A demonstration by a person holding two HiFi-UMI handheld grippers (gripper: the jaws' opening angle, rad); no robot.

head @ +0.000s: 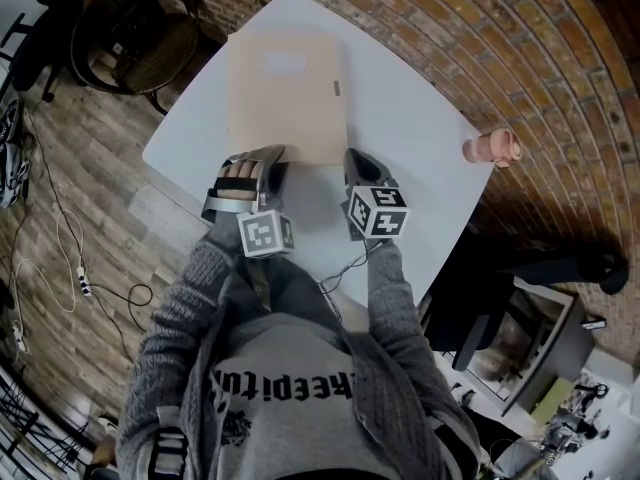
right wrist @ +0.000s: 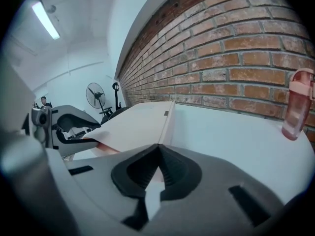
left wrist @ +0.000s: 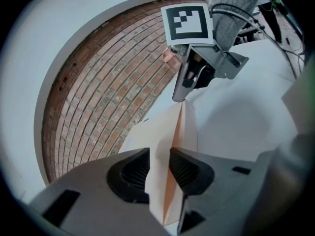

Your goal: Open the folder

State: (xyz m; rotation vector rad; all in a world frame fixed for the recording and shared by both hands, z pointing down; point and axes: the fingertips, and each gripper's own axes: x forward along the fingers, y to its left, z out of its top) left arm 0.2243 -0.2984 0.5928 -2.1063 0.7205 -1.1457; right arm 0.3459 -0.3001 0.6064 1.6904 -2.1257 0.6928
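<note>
A beige folder (head: 285, 98) lies flat on the white table (head: 420, 118), its near edge towards me. My left gripper (head: 268, 158) is at the folder's near left corner. In the left gripper view its jaws (left wrist: 160, 168) stand apart, with the pale cover edge of the folder (left wrist: 167, 132) between the pads and an orange inner face showing beside it. My right gripper (head: 355, 160) is at the near right corner. In the right gripper view its pads (right wrist: 158, 154) meet at the tips, right against the folder's corner (right wrist: 133, 127). I see nothing clearly pinched there.
A pink bottle (head: 492, 148) stands at the table's right edge near the brick wall, also the pink bottle (right wrist: 298, 104) in the right gripper view. A dark chair (head: 140, 33) is beyond the table's left corner. Cables (head: 60, 258) lie on the wooden floor at left.
</note>
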